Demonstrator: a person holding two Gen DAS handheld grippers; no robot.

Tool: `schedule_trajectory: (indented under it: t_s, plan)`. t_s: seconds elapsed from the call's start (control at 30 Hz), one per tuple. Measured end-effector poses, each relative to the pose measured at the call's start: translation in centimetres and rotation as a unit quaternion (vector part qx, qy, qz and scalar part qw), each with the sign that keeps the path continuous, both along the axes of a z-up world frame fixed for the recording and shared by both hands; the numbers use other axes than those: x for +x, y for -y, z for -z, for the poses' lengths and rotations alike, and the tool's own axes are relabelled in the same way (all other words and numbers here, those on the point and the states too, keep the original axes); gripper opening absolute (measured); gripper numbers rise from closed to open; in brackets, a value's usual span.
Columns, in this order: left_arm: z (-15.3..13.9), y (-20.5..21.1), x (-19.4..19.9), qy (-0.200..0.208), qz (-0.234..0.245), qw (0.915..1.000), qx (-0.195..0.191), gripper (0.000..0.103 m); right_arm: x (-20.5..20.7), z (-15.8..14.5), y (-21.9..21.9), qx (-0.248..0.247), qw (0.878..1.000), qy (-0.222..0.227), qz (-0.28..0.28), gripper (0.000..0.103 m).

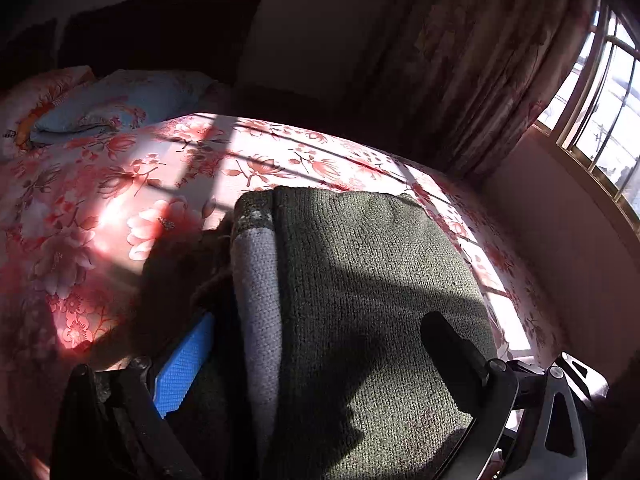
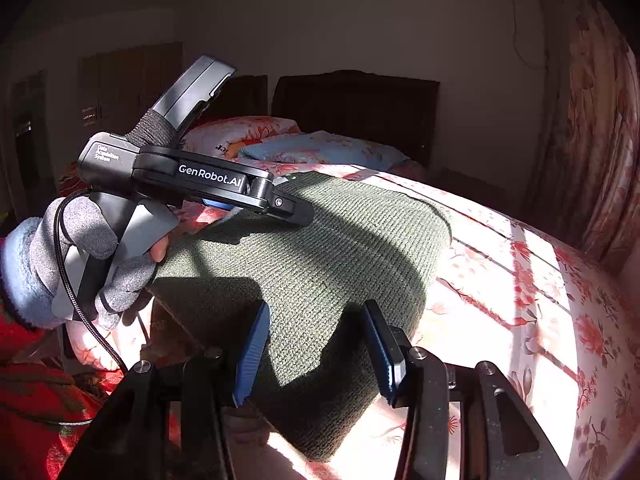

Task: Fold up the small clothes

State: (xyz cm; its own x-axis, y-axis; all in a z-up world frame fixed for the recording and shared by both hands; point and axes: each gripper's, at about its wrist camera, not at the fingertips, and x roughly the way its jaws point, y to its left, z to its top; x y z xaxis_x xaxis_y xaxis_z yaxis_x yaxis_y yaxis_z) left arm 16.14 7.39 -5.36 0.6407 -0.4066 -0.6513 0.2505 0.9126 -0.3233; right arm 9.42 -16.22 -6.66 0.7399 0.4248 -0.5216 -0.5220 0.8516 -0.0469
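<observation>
Basically, green knit garment (image 2: pixel 320 264) lay flat mid-bed (image 2: pixel 520 280); right gripper (image 2: pixel 316 344) half-open, straddling its near edge; left gripper (image 1: pixel 320 340) over its left edge, grip unclear.

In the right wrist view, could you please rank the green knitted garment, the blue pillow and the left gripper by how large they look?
1. Green knitted garment, by far the largest.
2. Left gripper, though it sits nearer the camera, so this is unsure.
3. Blue pillow, far back on the bed.
</observation>
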Motion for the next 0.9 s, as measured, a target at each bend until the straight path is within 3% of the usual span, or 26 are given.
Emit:
schedule_trajectory:
  t_s: [0.27, 0.33, 0.43, 0.5, 0.6, 0.73, 0.9]
  plan:
    - [-0.7, -1.9, -6.3, 0.053, -0.063, 0.9933, 0.081, 0.103, 1.0, -1.1, 4.3, 0.103, 0.994, -0.028, 0.037, 0.049]
    - [-0.4, -1.3, -6.9, 0.061, -0.065, 0.9912, 0.098, 0.103, 1.0, -0.9, 3.3, 0.087, 0.995, -0.031, 0.030, 0.049]
    - [0.6, 0.2, -6.7, 0.056, -0.063, 0.9846, 0.153, 0.103, 1.4, 0.8, 1.5, 0.037, 0.997, -0.056, 0.028, 0.049]
    - [1.4, 1.1, -6.3, 0.054, -0.059, 0.9799, 0.183, 0.103, 0.5, 1.1, 1.1, 0.022, 0.998, -0.047, 0.035, 0.053]
    - [1.3, 1.1, -6.9, 0.063, -0.062, 0.9784, 0.187, 0.103, 0.6, 0.7, 2.0, 0.043, 0.996, -0.060, 0.040, 0.053]
    - [0.5, 0.7, -7.8, 0.076, -0.075, 0.9773, 0.183, 0.103, -0.4, -0.8, 3.2, 0.064, 0.996, -0.043, 0.049, 0.053]
    - [-2.0, 0.4, -10.3, 0.124, -0.103, 0.9712, 0.175, 0.103, -2.2, -2.8, 4.1, 0.080, 0.995, -0.028, 0.051, 0.053]
